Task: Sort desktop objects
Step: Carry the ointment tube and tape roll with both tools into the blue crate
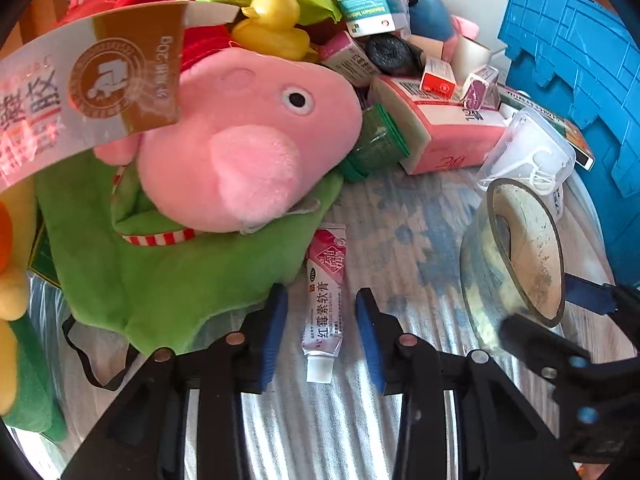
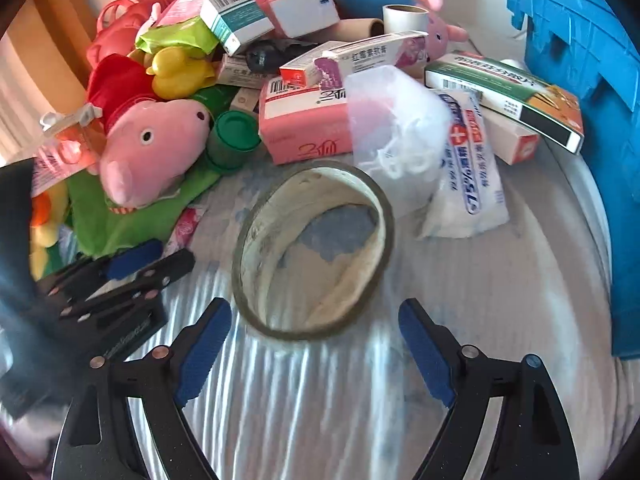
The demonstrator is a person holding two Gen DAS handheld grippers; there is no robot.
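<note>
Left gripper: jaws parted astride ointment tube, not pressing | right gripper: jaws wide, empty, before tape roll

A small ointment tube is lying flat on the pale blue striped cloth, white cap toward the camera, pink-and-white label facing up, its crimped end touching the edge of a green plush. A tape roll is resting tilted on the same cloth, its worn cardboard core showing and the cloth visible through its hole. Behind them a pile is sitting: a pink pig plush lying on the green one, a yellow duck, and a pink box.
</note>
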